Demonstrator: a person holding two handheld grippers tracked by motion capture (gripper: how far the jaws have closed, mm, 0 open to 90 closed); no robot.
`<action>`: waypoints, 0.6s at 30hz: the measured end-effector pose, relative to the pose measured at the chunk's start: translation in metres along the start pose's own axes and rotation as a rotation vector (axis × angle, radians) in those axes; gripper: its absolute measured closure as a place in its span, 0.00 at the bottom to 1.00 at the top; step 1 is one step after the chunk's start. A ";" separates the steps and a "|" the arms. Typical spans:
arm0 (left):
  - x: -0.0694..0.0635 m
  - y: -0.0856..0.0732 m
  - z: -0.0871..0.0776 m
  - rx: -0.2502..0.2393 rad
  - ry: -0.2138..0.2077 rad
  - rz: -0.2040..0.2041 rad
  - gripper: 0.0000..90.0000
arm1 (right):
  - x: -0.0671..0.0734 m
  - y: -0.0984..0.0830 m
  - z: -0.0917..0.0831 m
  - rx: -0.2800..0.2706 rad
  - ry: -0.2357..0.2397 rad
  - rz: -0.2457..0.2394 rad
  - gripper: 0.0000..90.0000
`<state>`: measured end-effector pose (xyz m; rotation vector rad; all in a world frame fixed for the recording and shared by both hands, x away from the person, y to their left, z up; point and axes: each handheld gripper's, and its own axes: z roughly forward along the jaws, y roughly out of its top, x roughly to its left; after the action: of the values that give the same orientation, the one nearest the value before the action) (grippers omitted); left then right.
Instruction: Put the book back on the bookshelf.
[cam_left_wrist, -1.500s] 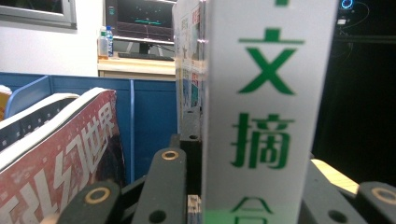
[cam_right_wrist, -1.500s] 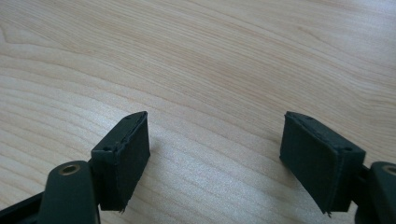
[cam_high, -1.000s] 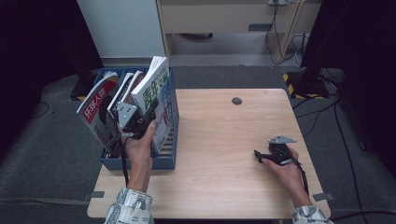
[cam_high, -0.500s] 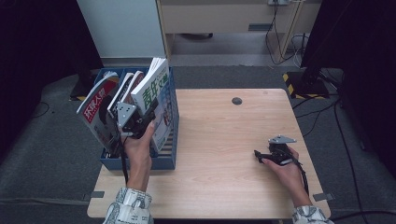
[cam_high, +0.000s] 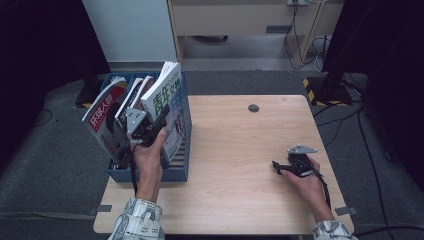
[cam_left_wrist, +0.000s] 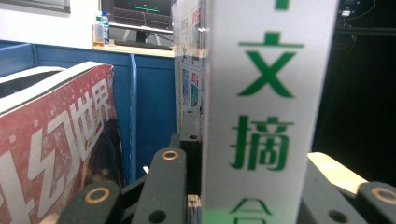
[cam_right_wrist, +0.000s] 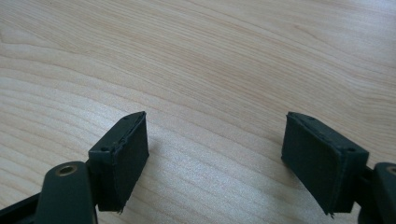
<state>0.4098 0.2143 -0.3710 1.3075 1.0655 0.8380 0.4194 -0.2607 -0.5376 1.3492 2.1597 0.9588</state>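
Magazine (cam_high: 167, 102) with green characters stands tilted in the right compartment of the blue rack (cam_high: 150, 172) at the left edge of the table (cam_high: 240, 165), and the left gripper (cam_high: 145, 131) is closed on it. The left gripper view shows what the high view does not: the white cover (cam_left_wrist: 271, 112) passes between the black jaws, with a red magazine (cam_left_wrist: 56, 154) to its left and the blue rack wall (cam_left_wrist: 152, 98) behind. The high view alone shows both hands together, with the right gripper (cam_high: 286, 167) resting on the table near the right edge, well apart from the rack. The right gripper view shows its jaws wide apart over bare wood (cam_right_wrist: 210, 70), holding nothing. Compared with one second ago, the magazine and both hands are in almost the same places. The lower part of the magazine is hidden by the left hand (cam_high: 150, 155) and the rack, and the cover print is blurred close up.
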 end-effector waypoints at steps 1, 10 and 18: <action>0.000 0.000 0.000 0.001 0.000 -0.001 0.82 | 0.000 0.000 0.000 0.000 0.000 0.000 0.25; 0.003 -0.004 0.005 0.009 -0.003 -0.008 0.82 | 0.000 0.000 0.000 0.000 0.000 0.002 0.25; 0.005 -0.007 0.010 0.022 -0.017 -0.002 0.82 | 0.000 0.000 0.000 -0.001 -0.003 0.005 0.25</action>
<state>0.4203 0.2150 -0.3795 1.3296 1.0659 0.8143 0.4193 -0.2613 -0.5377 1.3555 2.1541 0.9584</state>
